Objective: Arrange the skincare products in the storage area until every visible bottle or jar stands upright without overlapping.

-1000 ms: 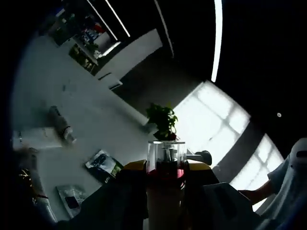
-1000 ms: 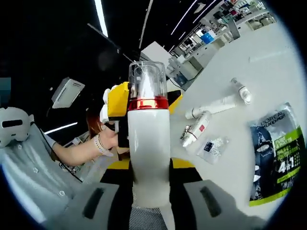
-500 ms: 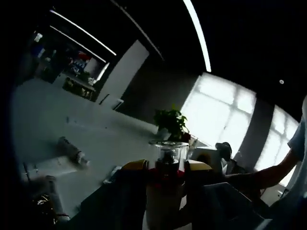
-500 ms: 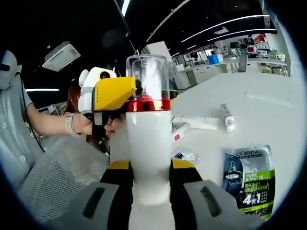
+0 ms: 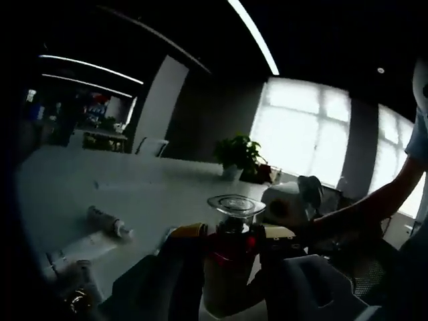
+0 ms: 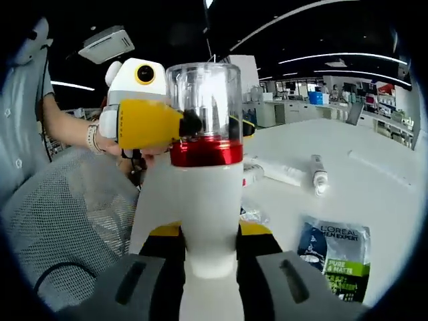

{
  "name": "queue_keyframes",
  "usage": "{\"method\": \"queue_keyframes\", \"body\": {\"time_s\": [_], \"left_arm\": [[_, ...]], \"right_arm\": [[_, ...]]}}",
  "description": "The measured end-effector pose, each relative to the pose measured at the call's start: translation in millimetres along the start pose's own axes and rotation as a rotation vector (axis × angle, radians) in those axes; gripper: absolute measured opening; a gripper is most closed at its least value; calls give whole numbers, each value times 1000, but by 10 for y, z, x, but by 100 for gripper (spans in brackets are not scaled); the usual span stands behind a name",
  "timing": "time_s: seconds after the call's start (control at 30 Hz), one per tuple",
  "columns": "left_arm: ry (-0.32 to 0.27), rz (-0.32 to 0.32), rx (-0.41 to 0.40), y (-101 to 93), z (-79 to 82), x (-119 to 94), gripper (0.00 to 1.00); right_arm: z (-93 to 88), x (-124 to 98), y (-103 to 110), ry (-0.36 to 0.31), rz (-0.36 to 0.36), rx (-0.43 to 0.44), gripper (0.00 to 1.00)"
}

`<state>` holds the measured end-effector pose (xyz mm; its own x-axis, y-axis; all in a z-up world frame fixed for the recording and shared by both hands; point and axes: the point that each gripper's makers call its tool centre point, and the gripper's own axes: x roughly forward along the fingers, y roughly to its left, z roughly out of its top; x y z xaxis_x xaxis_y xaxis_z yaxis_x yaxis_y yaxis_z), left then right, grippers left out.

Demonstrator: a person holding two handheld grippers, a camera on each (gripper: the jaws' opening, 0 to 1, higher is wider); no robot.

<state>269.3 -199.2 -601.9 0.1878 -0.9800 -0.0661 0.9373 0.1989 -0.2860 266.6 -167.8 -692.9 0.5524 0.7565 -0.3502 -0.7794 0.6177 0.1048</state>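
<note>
- The right gripper (image 6: 208, 257) is clamping its two jaws on the lower body of a white pump bottle (image 6: 197, 200), holding it upright above the white table (image 6: 374, 194).
- The bottle is wearing a red collar (image 6: 205, 152) and a clear plastic cap (image 6: 204, 100) over the pump.
- The left gripper (image 6: 157, 124), yellow-jawed with a white housing, is reaching in from the left in the right gripper view and pressing against the bottle at collar height; in the left gripper view its jaws (image 5: 231, 257) are gripping the same bottle (image 5: 227, 281) on either side.
- A person's hand (image 6: 110, 144) with a bracelet is carrying that left tool, beside a grey mesh chair back (image 6: 60, 221).
- On the table, a green and black sachet (image 6: 338, 257) is lying flat near the right gripper, and two white tubes (image 6: 319, 175) are lying on their sides farther off.
- In the left gripper view another tube (image 5: 107, 221) is lying on the table, and a potted plant (image 5: 237, 155) is standing before bright windows (image 5: 304, 137).
</note>
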Motion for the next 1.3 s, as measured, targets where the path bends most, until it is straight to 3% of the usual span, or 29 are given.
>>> {"method": "queue_keyframes", "body": {"time_s": [0.2,0.4,0.53,0.77,0.9,0.97,1.03,1.17,1.3], "left_arm": [[32,37,122,-44,-82,61,27],[14,56,112,7,-91,44,27],[17,55,126,15,-103,17,27],[6,40,168,-5,-103,21,28],[-12,-3,102,-22,-92,30,29],[-5,2,112,1,-85,35,30],[1,-11,126,-11,-93,38,30],[47,-40,177,-27,-164,48,32],[58,-73,179,-37,-139,51,39]], "right_arm": [[-50,37,-44,-18,-3,-40,28],[-58,44,-65,-14,7,-63,28],[-71,48,-101,29,17,-144,28],[-83,51,-87,34,6,-108,30],[-113,43,-102,56,-32,-59,31],[-167,36,-126,82,-58,-56,32],[-162,23,-132,69,-70,-46,35],[-164,-45,-188,78,-102,23,53],[-165,-215,-166,106,-116,-9,51]]}}
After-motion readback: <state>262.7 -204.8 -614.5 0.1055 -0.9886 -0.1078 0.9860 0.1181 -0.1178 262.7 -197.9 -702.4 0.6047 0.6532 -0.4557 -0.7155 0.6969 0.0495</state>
